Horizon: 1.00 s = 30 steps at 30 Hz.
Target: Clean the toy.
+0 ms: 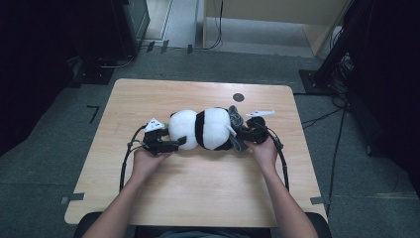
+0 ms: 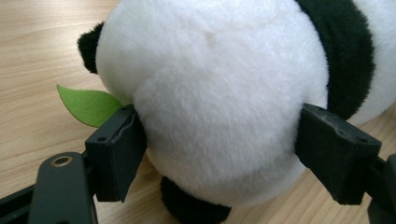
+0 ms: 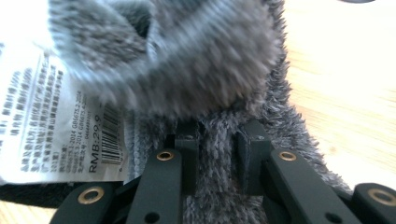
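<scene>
A round, fluffy black-and-white plush panda (image 1: 203, 129) lies on its side at the centre of the pale wooden table (image 1: 198, 193) in the high view, its white head toward the left of the frame and a black band across its body. A fuzzy grey knitted cloth (image 1: 236, 130) wraps its right end.

In the left gripper view, the left gripper (image 2: 219, 158) has its jaws spread wide around the soft white head, and the two black rubbery pads (image 2: 116, 154) press into the pile on either side. A flat green felt leaf (image 2: 86, 105) pokes out at the middle left of that frame, just above the near pad.

In the right gripper view, the right gripper (image 3: 217, 156) has its jaws drawn close together, pinching a fold of the ribbed grey knit at the lower centre. A white printed paper tag (image 3: 51, 126) with a barcode hangs at the left of that frame.
</scene>
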### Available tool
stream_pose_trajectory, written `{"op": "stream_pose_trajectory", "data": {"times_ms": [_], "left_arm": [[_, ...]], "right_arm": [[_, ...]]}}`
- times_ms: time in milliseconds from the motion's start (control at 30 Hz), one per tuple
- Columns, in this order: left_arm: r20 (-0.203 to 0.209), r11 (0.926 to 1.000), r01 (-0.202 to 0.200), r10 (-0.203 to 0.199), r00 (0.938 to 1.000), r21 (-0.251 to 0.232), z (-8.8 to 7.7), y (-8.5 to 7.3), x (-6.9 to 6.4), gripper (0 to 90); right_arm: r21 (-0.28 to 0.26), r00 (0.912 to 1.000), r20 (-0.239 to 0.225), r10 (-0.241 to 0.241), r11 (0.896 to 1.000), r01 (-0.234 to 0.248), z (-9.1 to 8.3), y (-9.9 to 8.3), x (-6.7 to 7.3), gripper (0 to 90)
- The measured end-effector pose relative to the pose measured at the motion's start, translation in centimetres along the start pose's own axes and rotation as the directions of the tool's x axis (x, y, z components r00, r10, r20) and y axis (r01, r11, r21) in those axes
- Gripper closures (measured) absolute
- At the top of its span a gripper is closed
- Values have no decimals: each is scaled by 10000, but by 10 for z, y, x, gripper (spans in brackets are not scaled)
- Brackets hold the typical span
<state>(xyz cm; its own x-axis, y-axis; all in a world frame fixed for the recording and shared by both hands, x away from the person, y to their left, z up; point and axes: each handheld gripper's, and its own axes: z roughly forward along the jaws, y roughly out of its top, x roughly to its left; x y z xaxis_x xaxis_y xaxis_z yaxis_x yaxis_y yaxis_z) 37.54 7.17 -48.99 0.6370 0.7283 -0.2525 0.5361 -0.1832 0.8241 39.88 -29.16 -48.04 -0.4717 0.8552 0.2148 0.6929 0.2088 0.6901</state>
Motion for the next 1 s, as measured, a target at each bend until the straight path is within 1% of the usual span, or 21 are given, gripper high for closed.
{"op": "stream_pose_trajectory", "data": {"times_ms": [67,133,233,300,333,367,400,467,567,633,700,767,867,933,1000], "left_arm": [[7,10000,-9,9,10000,10,0,0,0,194],[12,10000,-9,9,10000,11,0,0,0,193],[6,10000,-17,17,10000,24,0,0,0,193],[6,10000,-17,17,10000,33,0,0,0,193],[3,10000,-15,15,10000,34,0,0,0,193],[-2,10000,-16,16,10000,30,0,0,0,194],[-5,10000,-14,14,10000,24,0,0,0,193],[-9,10000,-8,8,10000,30,0,0,0,193],[-3,9999,86,-86,10000,62,0,0,-1,195],[-25,9999,66,-66,10000,83,0,1,-2,195],[-35,10000,39,-38,10000,77,0,1,-2,195],[-18,10000,19,-19,10000,89,0,1,-2,195],[-4,9999,18,-18,10000,150,0,1,-1,193],[43,9999,67,-68,10000,151,0,1,0,192],[60,9999,77,-78,10000,139,1,0,0,191]], "right_arm": [[-208,9994,-39,332,9992,-333,-7,1,-5,751],[-403,9991,68,413,9983,-410,-15,3,-8,751],[-787,9988,261,425,9961,-403,-27,6,-13,750],[-847,9984,451,349,9959,-310,-34,9,-14,747],[-817,9983,515,258,9964,-215,-37,10,-14,746],[-859,9983,527,267,9961,-221,-41,12,-15,745],[-1001,9985,469,284,9947,-236,-45,14,-15,744],[-1120,9988,403,281,9934,-234,-51,18,-14,744],[-1394,9998,147,138,9902,-117,-57,23,-7,745],[-1492,10000,-26,4,9888,-8,-58,26,1,740],[-1544,9996,-205,-190,9879,156,-55,28,8,732],[-1436,9988,-325,-362,9891,312,-48,30,16,731],[-1091,9976,-287,-623,9923,588,-35,30,25,734],[-1158,9981,-315,-526,9921,487,-31,28,26,735],[-1216,9981,-430,-435,9918,380,-30,27,24,733]]}}
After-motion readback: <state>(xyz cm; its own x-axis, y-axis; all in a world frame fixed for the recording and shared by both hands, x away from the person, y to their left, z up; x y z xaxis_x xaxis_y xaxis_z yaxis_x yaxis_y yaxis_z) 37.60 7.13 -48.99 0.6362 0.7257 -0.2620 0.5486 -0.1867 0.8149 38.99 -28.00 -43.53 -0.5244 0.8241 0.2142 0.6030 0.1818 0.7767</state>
